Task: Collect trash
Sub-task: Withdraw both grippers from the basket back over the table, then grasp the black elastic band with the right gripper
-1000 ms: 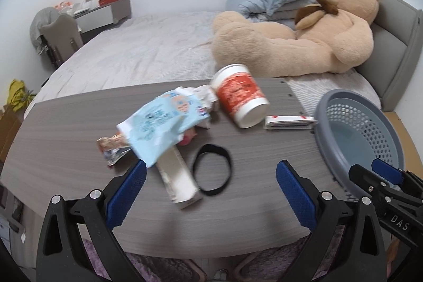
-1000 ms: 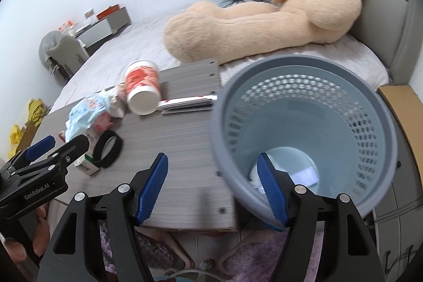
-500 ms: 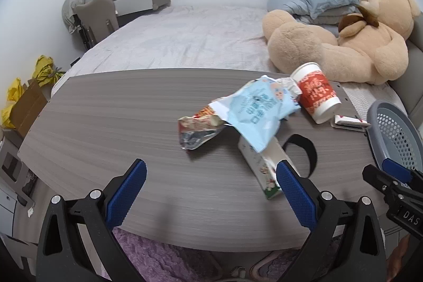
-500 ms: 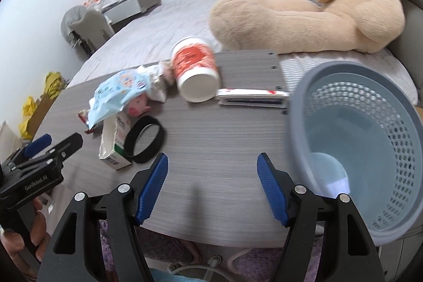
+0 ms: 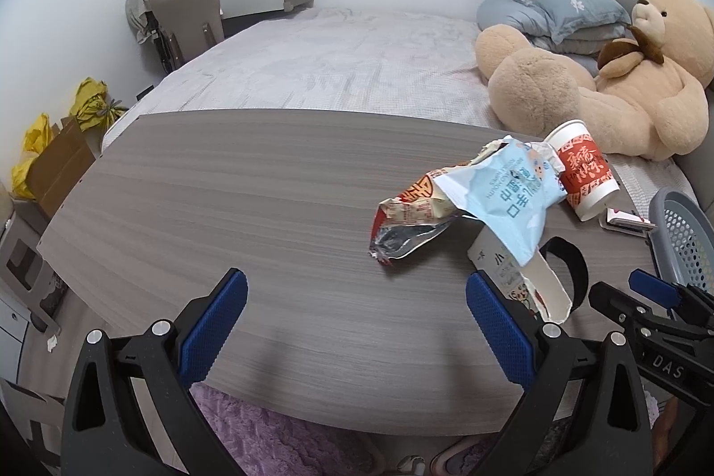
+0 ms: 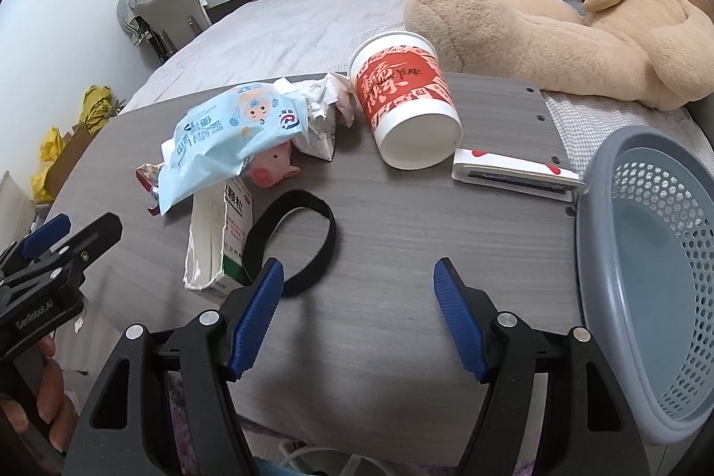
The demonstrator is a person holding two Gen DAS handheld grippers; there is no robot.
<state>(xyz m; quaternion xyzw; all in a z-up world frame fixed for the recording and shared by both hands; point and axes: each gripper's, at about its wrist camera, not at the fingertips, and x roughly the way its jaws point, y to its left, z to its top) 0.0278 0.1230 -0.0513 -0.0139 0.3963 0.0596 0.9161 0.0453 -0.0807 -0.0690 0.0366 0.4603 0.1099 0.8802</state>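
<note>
My right hand-held gripper (image 6: 357, 315) hung wide and empty, nearest the black band (image 6: 290, 248). The torn carton (image 6: 218, 244) lay just left, long axis pointing away from me.

Red-and-white printed cup (image 6: 404, 110), lt-blue cartoon-print wrapper (image 6: 232, 137), black band (image 6: 294, 244), grey-blue perforated basket (image 6: 647, 297) at 3 o'clock, grey woodgrain table (image 6: 401, 253), pink pig toy (image 6: 270, 168).

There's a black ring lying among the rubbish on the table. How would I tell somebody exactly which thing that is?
Start at the grey basket on the table's right end and look left across the bare wood. The black band lies flat there, in front of the tipped red cup and touching the torn carton. It is the only plain black, hollow loop; everything around it is printed packaging.
</note>
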